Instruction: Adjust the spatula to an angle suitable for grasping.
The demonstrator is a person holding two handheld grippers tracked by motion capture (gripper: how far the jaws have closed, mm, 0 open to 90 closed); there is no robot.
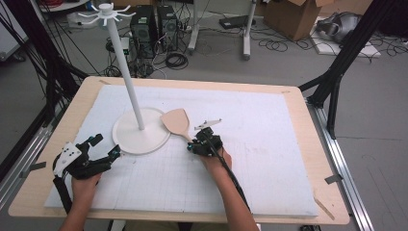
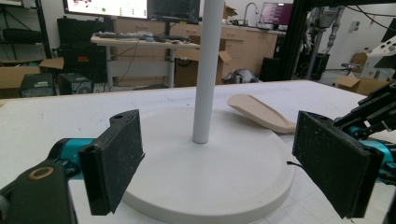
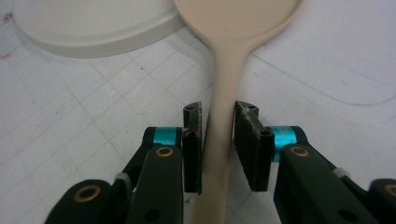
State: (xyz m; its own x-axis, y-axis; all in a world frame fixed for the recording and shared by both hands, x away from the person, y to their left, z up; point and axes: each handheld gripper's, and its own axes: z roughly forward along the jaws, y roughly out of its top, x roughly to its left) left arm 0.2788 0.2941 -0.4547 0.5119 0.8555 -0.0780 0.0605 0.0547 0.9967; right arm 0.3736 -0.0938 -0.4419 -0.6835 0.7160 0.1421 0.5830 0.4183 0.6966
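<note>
A beige spatula (image 1: 176,121) lies on the white foam mat, its blade at the rim of the white stand's round base (image 1: 126,140). My right gripper (image 1: 194,144) is shut on the spatula's handle (image 3: 223,93), and both black pads (image 3: 247,135) press its sides low over the mat. The blade (image 2: 261,112) points away toward the stand's pole (image 1: 126,72). My left gripper (image 1: 107,147) is open near the left side of the base, with nothing between its pads (image 2: 116,158). In the left gripper view its jaws frame the base (image 2: 187,154) and pole.
The stand's pole rises tall to a ring of hooks (image 1: 107,12) at the top. The foam mat (image 1: 269,159) covers most of the wooden table (image 1: 332,192). Black frame legs, computer towers, cables and cardboard boxes stand on the floor beyond the table.
</note>
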